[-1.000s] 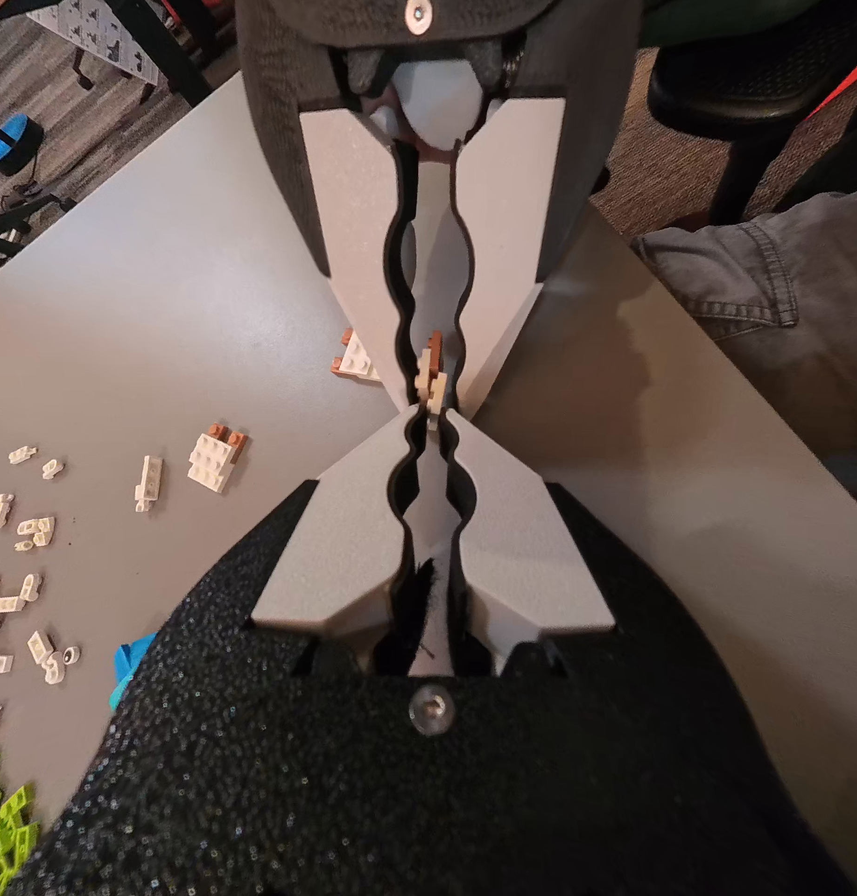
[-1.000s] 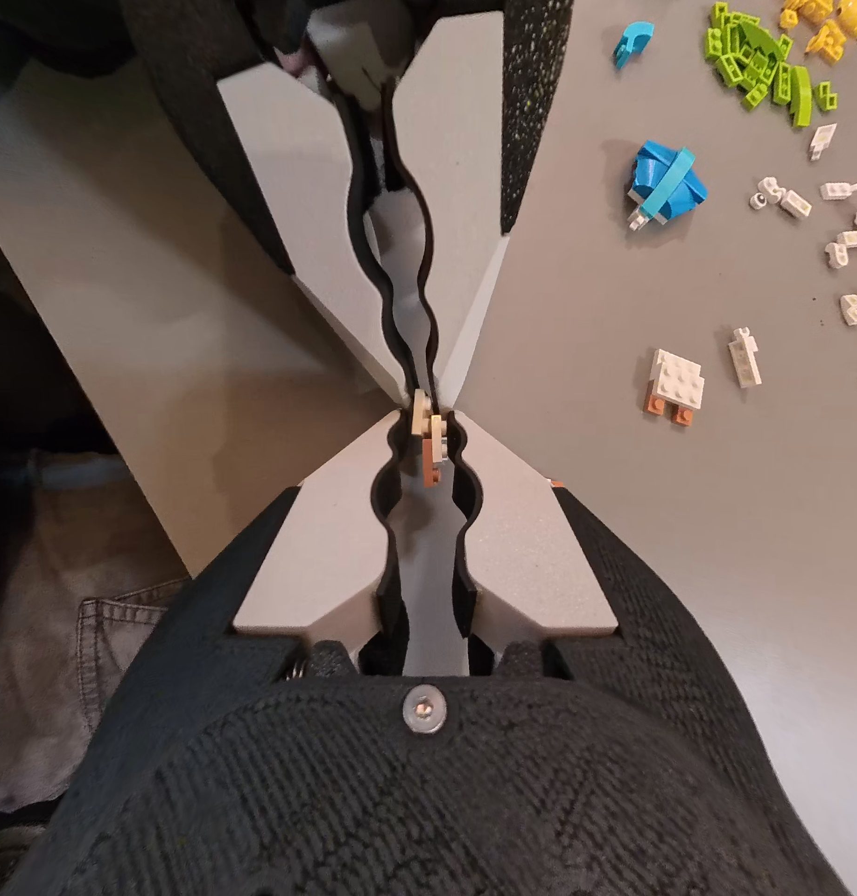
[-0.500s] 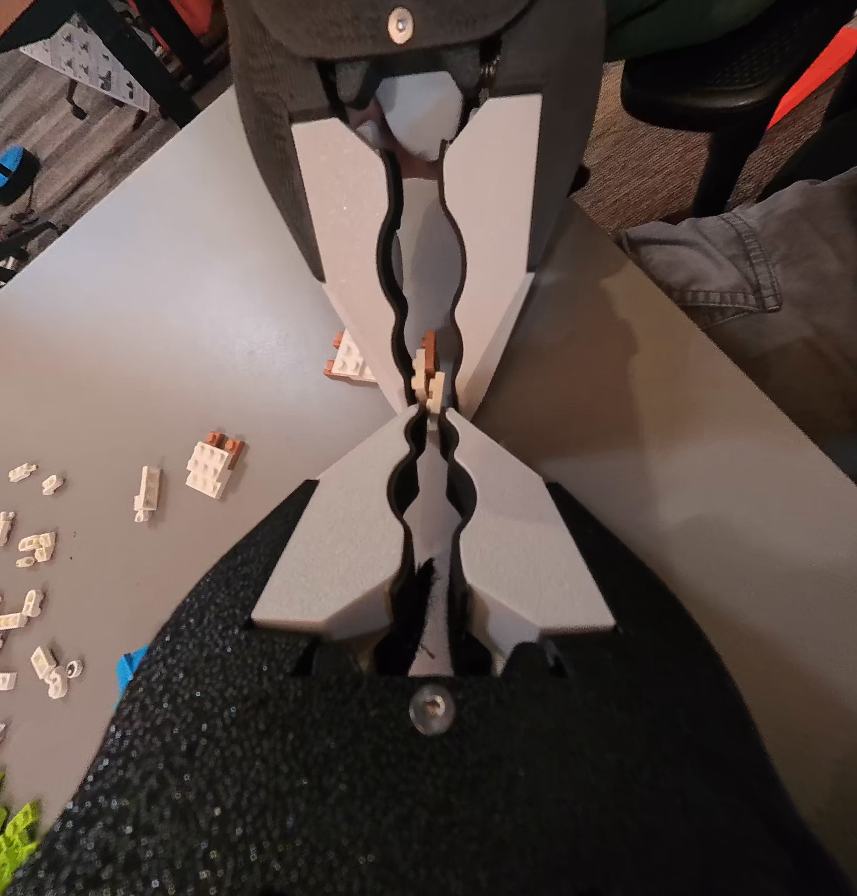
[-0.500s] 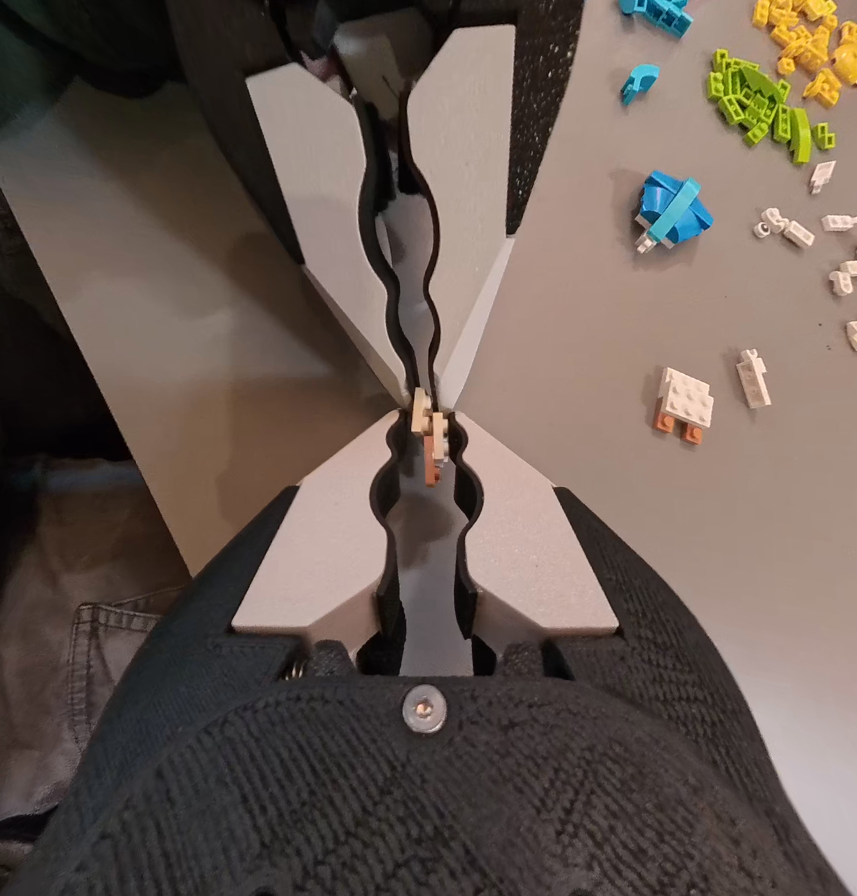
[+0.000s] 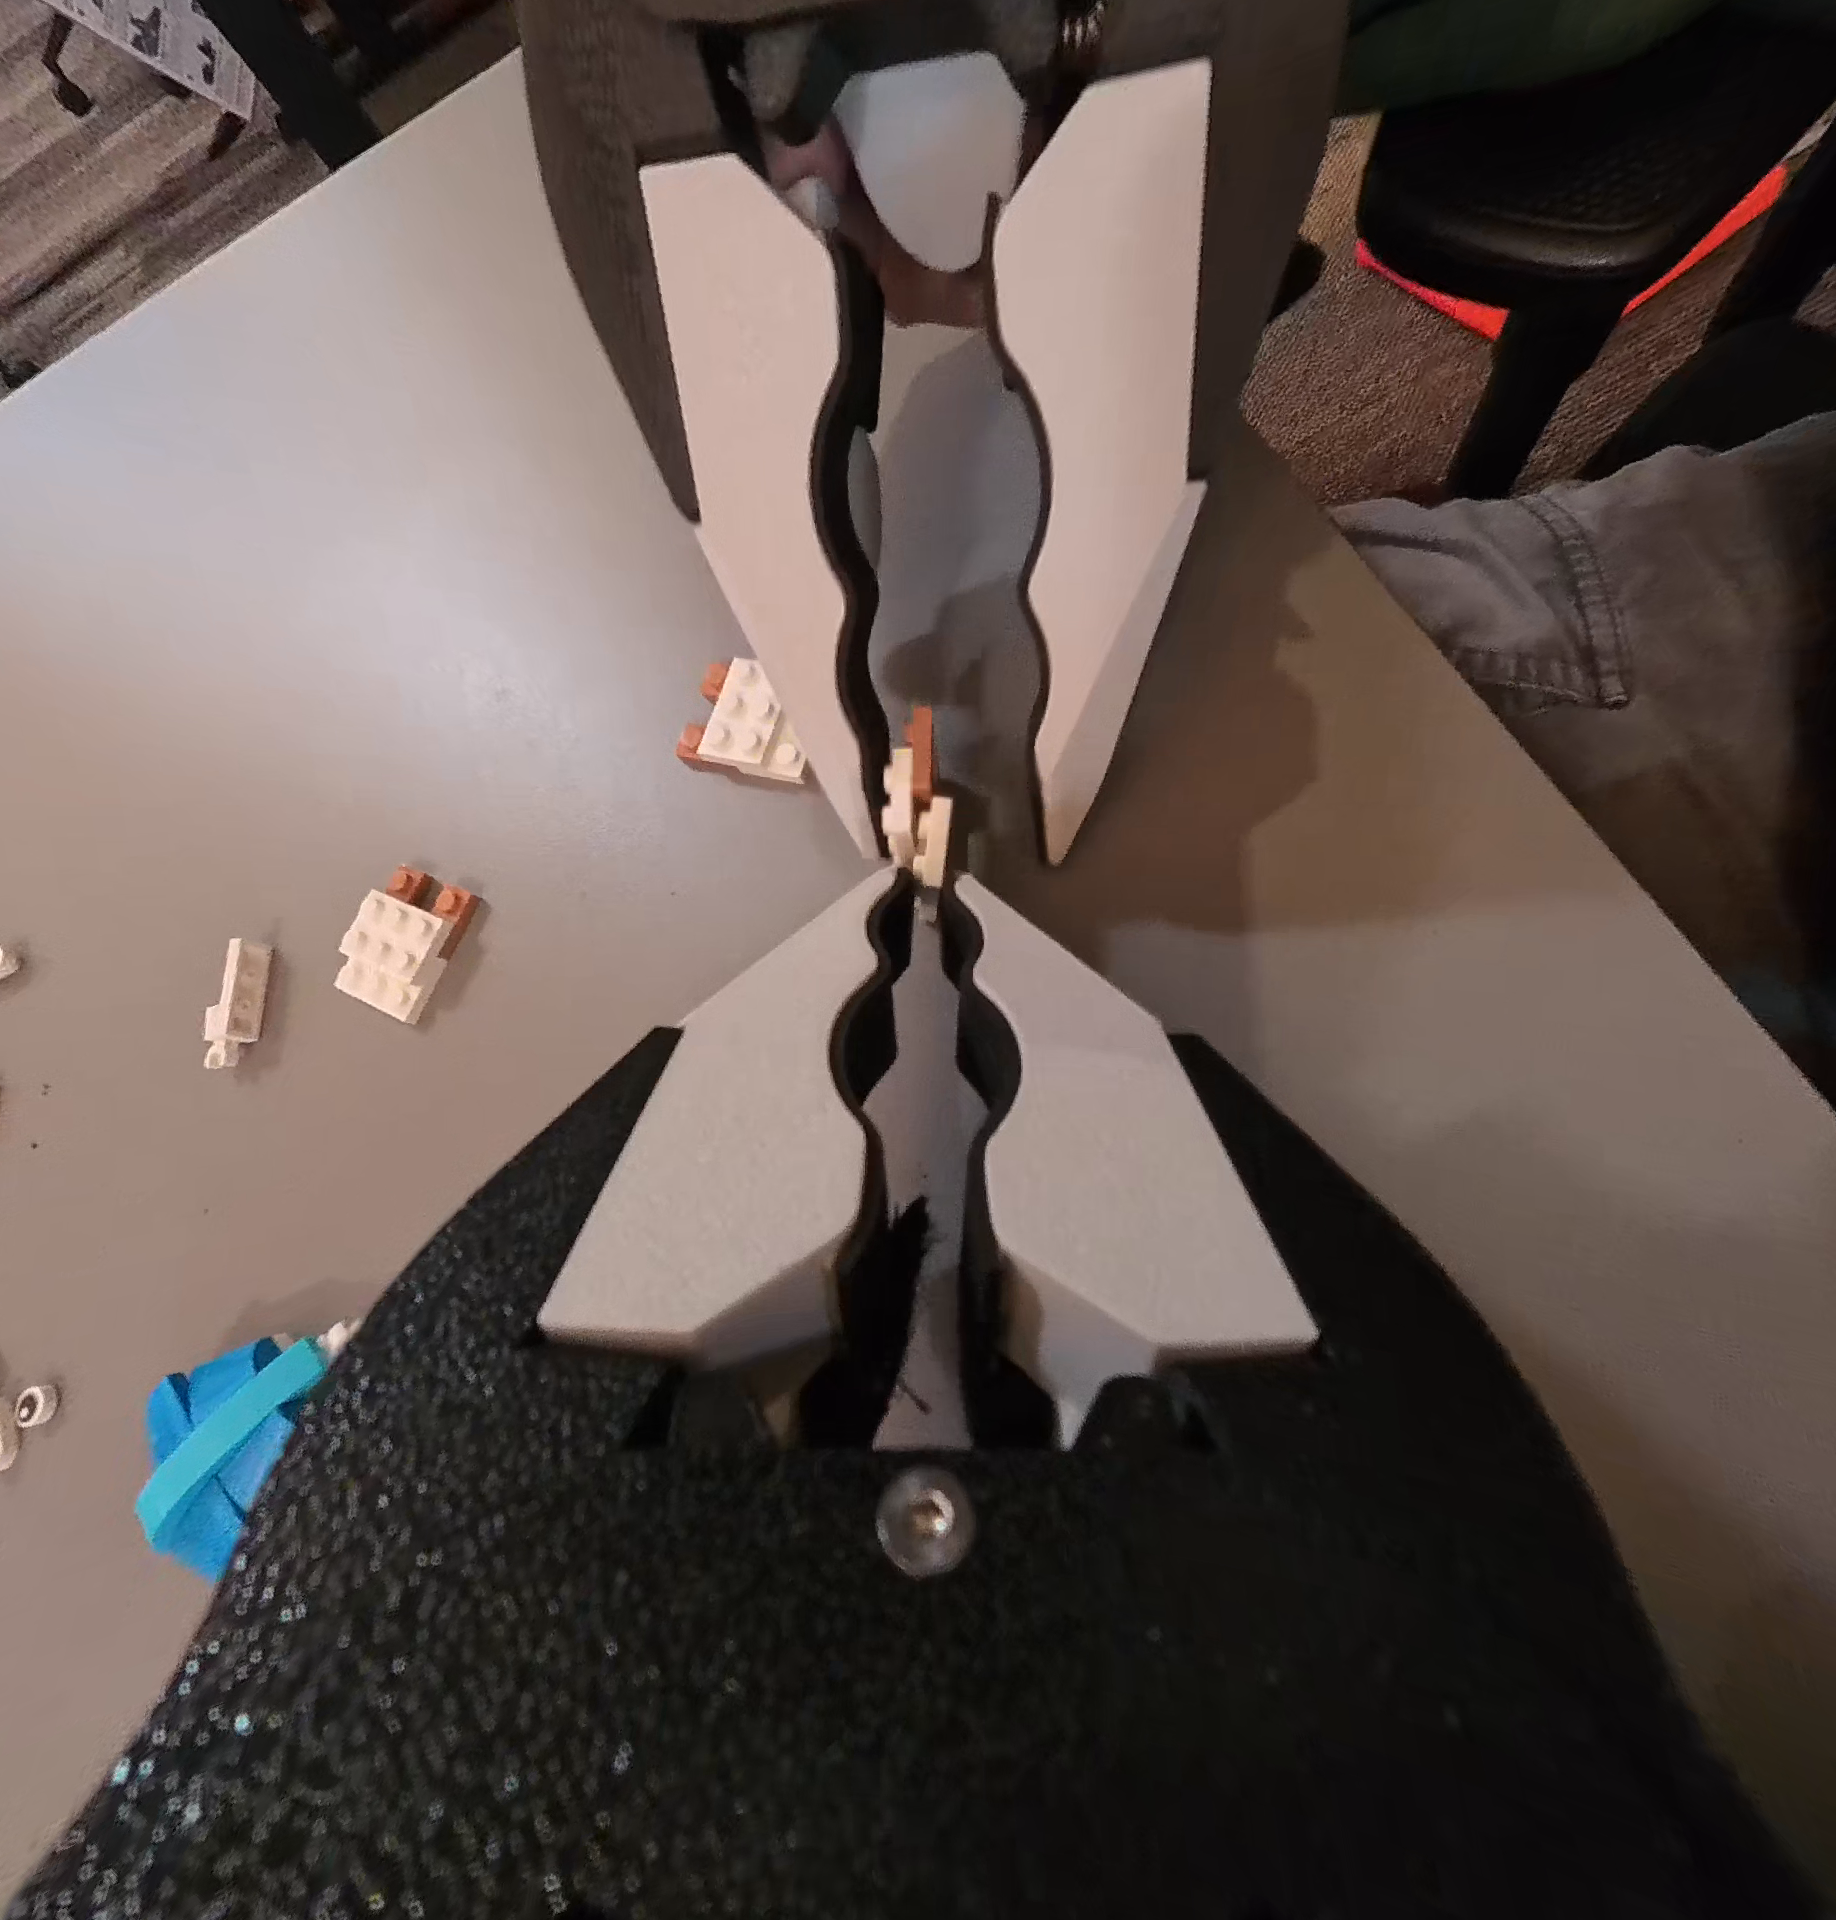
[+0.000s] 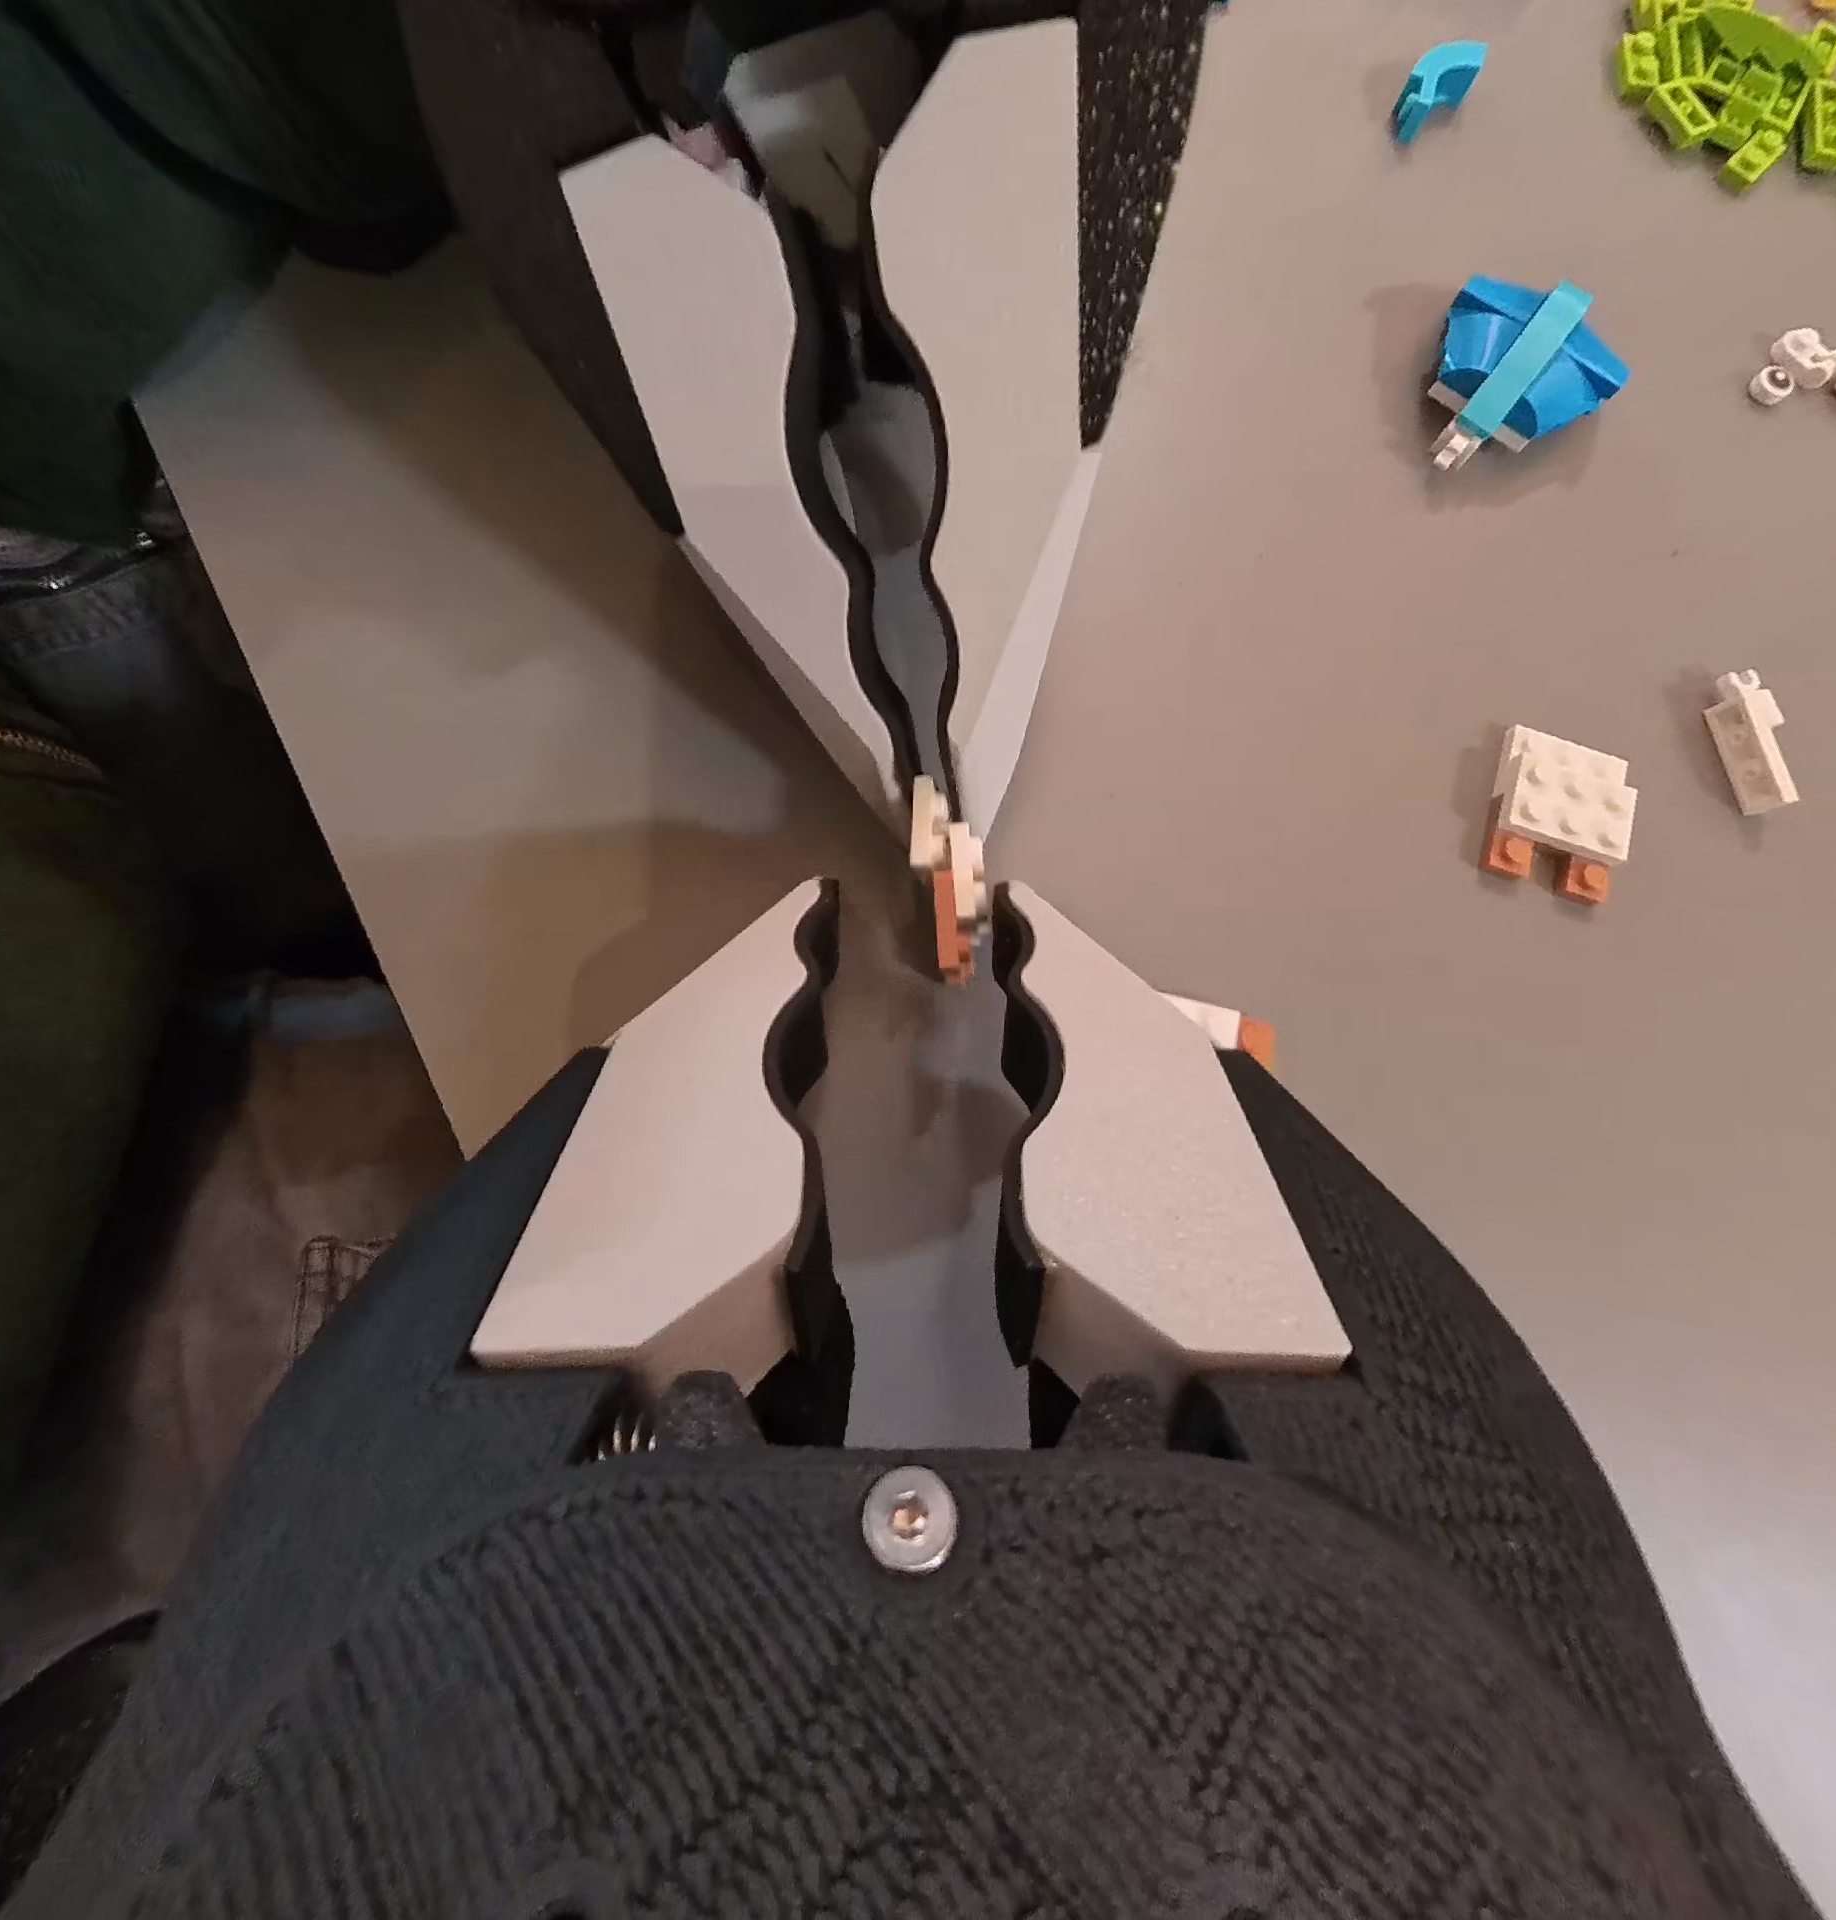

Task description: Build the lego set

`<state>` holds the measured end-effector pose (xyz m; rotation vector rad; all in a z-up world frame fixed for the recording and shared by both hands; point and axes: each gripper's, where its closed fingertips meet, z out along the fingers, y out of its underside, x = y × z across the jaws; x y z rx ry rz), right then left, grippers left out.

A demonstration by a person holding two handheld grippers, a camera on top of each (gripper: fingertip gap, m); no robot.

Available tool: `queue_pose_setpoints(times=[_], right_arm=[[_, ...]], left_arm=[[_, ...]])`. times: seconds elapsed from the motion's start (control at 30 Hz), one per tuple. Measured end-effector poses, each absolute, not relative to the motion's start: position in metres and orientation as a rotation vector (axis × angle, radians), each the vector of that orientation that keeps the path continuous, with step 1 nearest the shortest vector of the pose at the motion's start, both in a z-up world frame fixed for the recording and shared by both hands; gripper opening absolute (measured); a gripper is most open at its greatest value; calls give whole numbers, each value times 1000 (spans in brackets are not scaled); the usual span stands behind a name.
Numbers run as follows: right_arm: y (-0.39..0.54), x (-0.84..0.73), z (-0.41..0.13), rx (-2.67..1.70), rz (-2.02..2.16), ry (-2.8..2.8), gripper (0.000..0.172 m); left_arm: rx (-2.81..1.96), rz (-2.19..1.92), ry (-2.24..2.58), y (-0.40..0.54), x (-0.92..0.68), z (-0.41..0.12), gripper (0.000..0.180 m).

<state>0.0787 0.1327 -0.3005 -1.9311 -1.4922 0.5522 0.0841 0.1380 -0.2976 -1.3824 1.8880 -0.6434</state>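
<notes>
Pinched at its white end by the left gripper [image 5: 919,883], small white-and-brown brick piece [image 5: 919,800] hung above the grey surface [image 5: 374,520], brown end between the right gripper [image 6: 919,894]'s parted fingers.

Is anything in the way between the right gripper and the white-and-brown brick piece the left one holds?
Nothing visible. The brick piece, pinched by the left gripper, sits between the right gripper's open fingers; other bricks lie aside on the table.
</notes>
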Motion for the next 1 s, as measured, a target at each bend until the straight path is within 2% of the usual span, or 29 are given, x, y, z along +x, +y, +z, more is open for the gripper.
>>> queue_pose_setpoints(times=[0.03,0.3,1.0], right_arm=[[133,81,-300,-1930,559,-1491,30],[139,87,-291,-1903,599,-1444,8],[138,88,-293,-1893,464,-1516,7]], left_arm=[[-1381,-645,1887,138,84,-298,2],[-1399,-676,1877,138,84,-297,2],[-1352,-654,1949,133,75,-298,2]])
